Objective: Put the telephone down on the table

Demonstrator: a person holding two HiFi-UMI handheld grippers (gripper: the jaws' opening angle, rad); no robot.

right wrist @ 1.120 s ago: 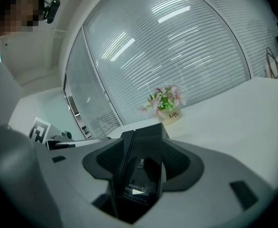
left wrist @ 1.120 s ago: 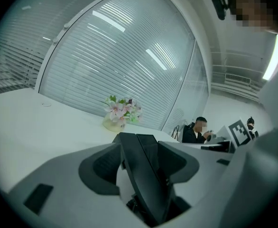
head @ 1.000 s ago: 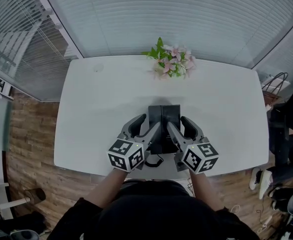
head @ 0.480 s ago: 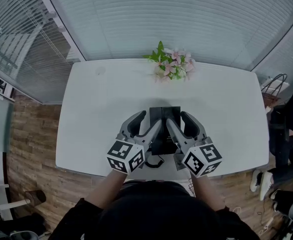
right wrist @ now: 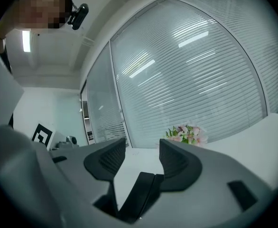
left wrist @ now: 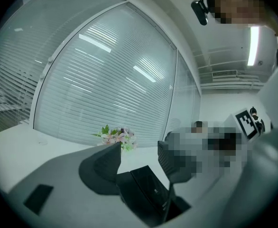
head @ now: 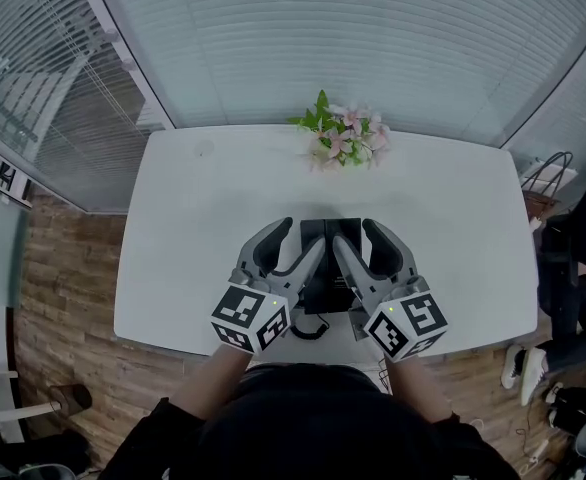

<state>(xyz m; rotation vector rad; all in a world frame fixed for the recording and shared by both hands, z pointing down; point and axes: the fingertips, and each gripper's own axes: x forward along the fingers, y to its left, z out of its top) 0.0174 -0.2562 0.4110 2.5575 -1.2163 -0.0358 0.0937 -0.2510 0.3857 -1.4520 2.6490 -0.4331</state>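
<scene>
We are finding very little writing to read. The marker cubes (head: pixel 251 318) on the two grey hand-held grippers are showing only black-and-white square patterns. A line of tiny pale print on the black, flat, rectangular desk telephone (head: pixel 330 258) is showing in the left gripper view, but it is too small for us to read. We are seeing the telephone close to the near edge of the white rectangular table (head: pixel 193 228), about midway along it, with its black cord (head: pixel 311 330) looping toward us. We cannot tell whether it is resting on the tabletop or hanging just above it. The left gripper (head: pixel 301 233) is sitting at the telephone's left side and the right gripper (head: pixel 353 231) at its right side, both pointing away from us, with their inner jaws lying over the telephone's two long edges. In the left gripper view the jaws are standing apart, and the telephone (left wrist: pixel 146 196) is lying low between them and running under the right-hand jaw, with neither pad pressing on it. In the right gripper view the jaws are also standing apart, though they have just been closing a little. A dark edge of the telephone (right wrist: pixel 139 194) is rising low between them, below the ribbed pads. A bunch of pink and white flowers with green leaves (head: pixel 343 133) is standing at the table's far edge, well apart from the telephone.
</scene>
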